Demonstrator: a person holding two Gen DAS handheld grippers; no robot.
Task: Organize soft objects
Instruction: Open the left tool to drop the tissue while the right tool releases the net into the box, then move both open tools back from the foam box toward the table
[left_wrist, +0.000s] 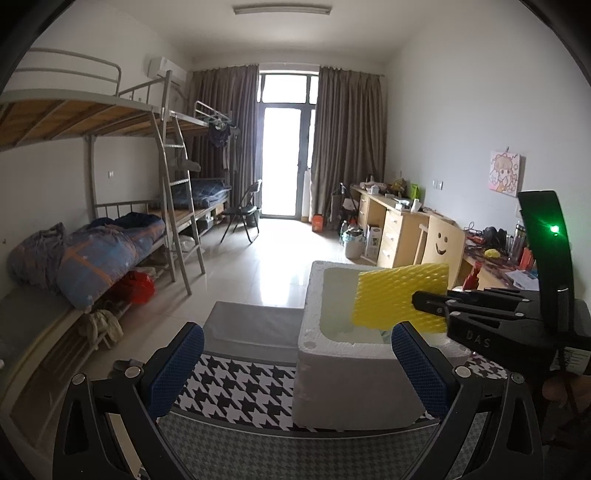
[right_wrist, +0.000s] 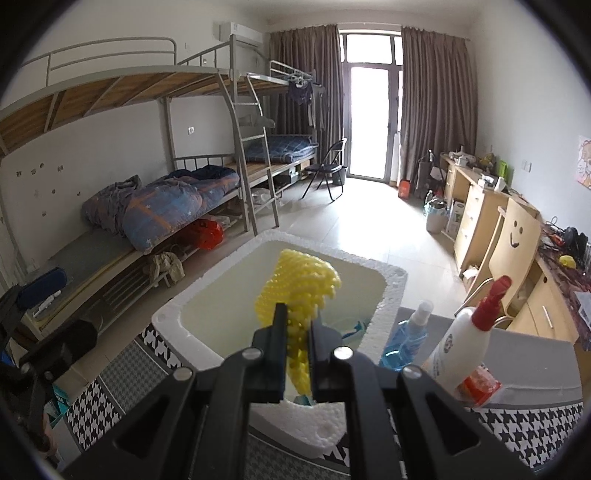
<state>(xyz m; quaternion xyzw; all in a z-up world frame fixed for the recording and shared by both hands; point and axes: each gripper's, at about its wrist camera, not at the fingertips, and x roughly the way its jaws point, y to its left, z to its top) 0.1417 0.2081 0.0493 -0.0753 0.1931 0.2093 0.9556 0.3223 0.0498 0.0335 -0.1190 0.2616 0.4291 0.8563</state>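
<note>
A white styrofoam box (left_wrist: 332, 387) stands on a houndstooth-patterned table (left_wrist: 240, 391). My right gripper (right_wrist: 297, 328) is shut on a yellow foam net (right_wrist: 299, 288) and holds it above the open box (right_wrist: 391, 284). In the left wrist view the right gripper (left_wrist: 424, 301) comes in from the right, with the yellow net (left_wrist: 399, 295) over the box. My left gripper (left_wrist: 295, 365) is open and empty, low in front of the box, with its blue pads (left_wrist: 177, 369) either side.
A blue spray bottle (right_wrist: 406, 339) and a white bottle with a red nozzle (right_wrist: 461, 343) stand right of the box. Bunk beds (left_wrist: 92, 240) line the left wall. Desks (left_wrist: 391, 221) and a smiley-face chair (left_wrist: 441, 240) line the right wall.
</note>
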